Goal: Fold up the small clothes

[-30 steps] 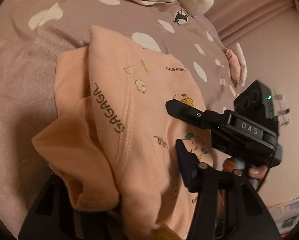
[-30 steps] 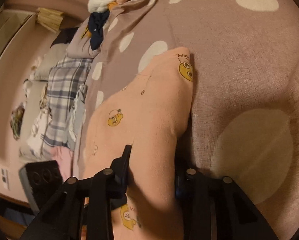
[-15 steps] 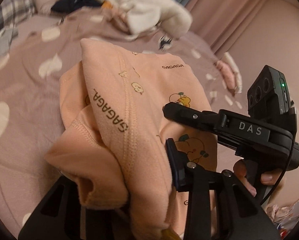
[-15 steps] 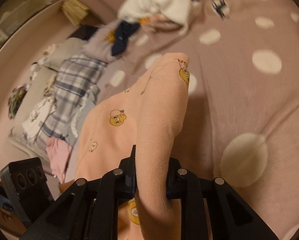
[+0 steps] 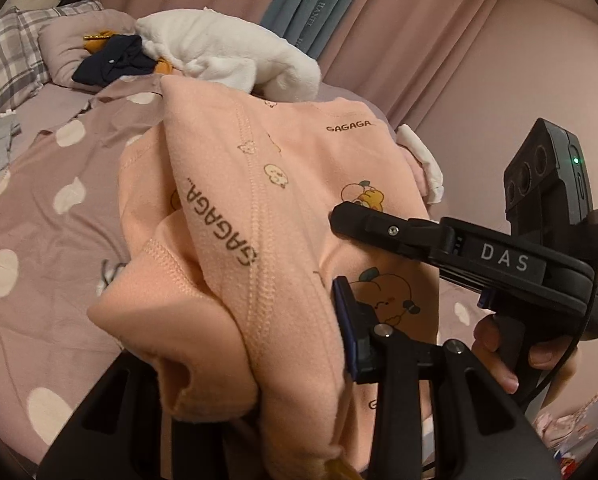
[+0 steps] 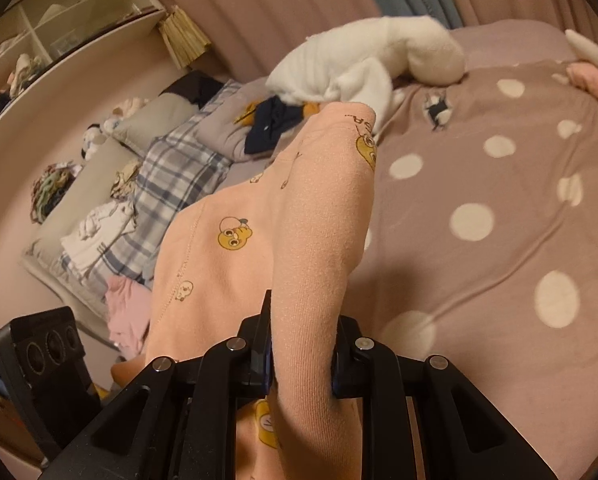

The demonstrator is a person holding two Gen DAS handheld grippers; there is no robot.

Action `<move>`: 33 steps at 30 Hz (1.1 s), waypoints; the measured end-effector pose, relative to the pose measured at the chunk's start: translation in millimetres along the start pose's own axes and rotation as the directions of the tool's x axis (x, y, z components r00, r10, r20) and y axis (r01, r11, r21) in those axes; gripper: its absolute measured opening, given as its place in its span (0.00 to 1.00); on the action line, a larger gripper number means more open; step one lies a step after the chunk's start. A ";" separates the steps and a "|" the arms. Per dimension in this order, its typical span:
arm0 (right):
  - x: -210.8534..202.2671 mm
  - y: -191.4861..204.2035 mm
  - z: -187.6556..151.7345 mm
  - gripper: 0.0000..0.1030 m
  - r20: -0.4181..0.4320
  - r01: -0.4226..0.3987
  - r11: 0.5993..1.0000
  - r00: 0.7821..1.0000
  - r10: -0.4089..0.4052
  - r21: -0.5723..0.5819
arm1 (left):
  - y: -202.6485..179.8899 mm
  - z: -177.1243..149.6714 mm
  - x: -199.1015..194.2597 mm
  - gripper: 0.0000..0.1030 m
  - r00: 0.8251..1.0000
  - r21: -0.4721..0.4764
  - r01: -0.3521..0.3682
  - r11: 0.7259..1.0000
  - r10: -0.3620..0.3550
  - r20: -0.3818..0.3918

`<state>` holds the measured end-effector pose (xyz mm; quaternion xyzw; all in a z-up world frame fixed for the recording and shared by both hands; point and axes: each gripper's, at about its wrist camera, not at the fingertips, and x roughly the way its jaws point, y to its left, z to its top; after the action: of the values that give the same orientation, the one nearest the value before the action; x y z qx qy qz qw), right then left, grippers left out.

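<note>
A small peach garment (image 5: 259, 216) printed with cartoon animals and "GAGAGA" is folded in a bundle and held up in the air above the bed. My left gripper (image 5: 259, 364) is shut on its near left end; fabric drapes over and hides the left finger. My right gripper (image 6: 301, 352) is shut on the garment's right end (image 6: 307, 240), which stands up between its pads. In the left wrist view the right gripper (image 5: 459, 248) and the hand holding it show at the right.
The bed (image 6: 499, 208) has a mauve cover with white dots. A white fluffy garment (image 5: 227, 52) and a dark navy item (image 5: 115, 60) lie at its far end. Plaid pillows (image 6: 171, 184) and loose clothes lie at the left. Curtains (image 5: 379, 32) hang behind.
Both grippers have lifted the peach garment off the bed and tilted up, so the curtains and the far end of the bed have come into view. Both grips have held.
</note>
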<state>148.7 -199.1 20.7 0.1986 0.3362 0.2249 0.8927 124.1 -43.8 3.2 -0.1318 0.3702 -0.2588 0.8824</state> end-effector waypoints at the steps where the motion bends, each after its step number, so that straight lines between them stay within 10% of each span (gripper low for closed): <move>1: -3.9 -3.7 0.7 0.21 0.000 0.008 1.000 1.000 -0.008 0.000 | -6.3 0.9 2.0 0.35 1.000 0.007 -0.008 1.000 0.008 -0.001; 4: -12.4 -14.4 0.1 0.21 0.012 0.026 1.000 1.000 -0.026 -0.004 | -22.1 0.7 12.9 0.40 1.000 0.025 -0.028 0.999 0.028 -0.002; 7: -13.3 -29.1 0.9 0.25 0.018 0.095 0.995 0.995 -0.095 -0.008 | -18.0 -1.5 29.4 0.74 0.991 -0.007 -0.136 0.991 0.136 -0.015; 9: -10.7 -49.2 0.3 0.57 0.007 0.148 0.988 0.989 -0.149 0.052 | -4.0 -5.3 37.7 0.96 0.979 -0.066 -0.201 0.977 0.198 -0.046; 11: -11.0 -71.0 -4.9 0.73 -0.016 0.168 0.978 0.986 -0.167 0.121 | 10.2 -8.3 36.9 0.97 0.977 -0.117 -0.212 0.970 0.208 -0.044; 22: -29.0 -72.8 -25.6 0.74 -0.043 0.213 0.969 0.977 -0.209 0.123 | -10.5 -27.7 27.8 1.00 0.966 0.068 -0.243 0.967 0.248 -0.071; 33: -40.3 -67.7 -43.4 0.74 -0.057 0.226 0.966 0.974 -0.220 0.124 | -17.7 -36.4 11.7 1.00 0.970 0.057 -0.234 0.970 0.238 -0.055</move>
<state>109.9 -267.3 -23.1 0.2121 0.3891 0.1049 0.8903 98.5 -66.5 -21.3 -0.0565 0.4035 -0.1652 0.8982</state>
